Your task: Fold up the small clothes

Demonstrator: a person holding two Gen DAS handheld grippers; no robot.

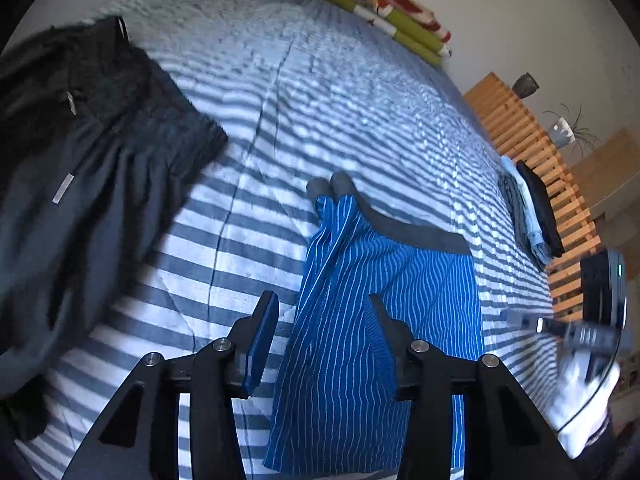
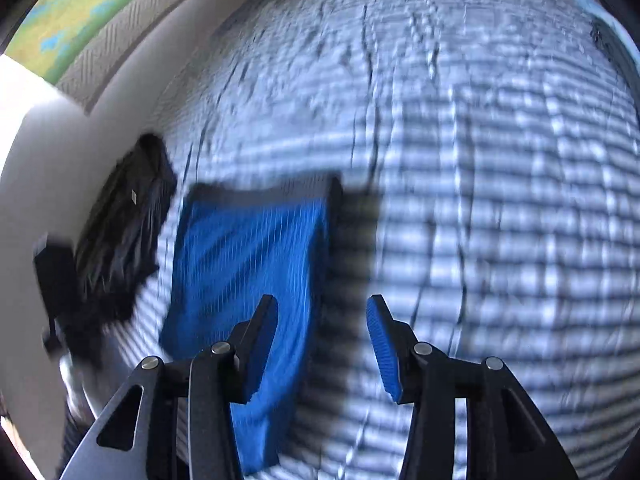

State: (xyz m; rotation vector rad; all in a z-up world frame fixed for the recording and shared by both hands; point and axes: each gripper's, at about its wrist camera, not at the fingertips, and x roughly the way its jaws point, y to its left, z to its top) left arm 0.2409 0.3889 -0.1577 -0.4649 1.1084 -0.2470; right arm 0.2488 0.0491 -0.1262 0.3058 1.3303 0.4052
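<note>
**Both claws wide above blue striped shorts**

While the left gripper [image 1: 324,312] hangs with its jaws spread wide and holding nothing, the blue striped shorts [image 1: 360,320] lie on the striped bedcover [image 1: 360,120] directly beneath and ahead of it, the grey waistband [image 1: 420,236] at their far end. Off to its left sits a dark garment [image 1: 92,160]; far to its right, a small stack of folded clothes [image 1: 532,208]. The right gripper [image 2: 322,320] is likewise wide and empty, the shorts lying ahead and to its left, partly under its left finger.
</note>
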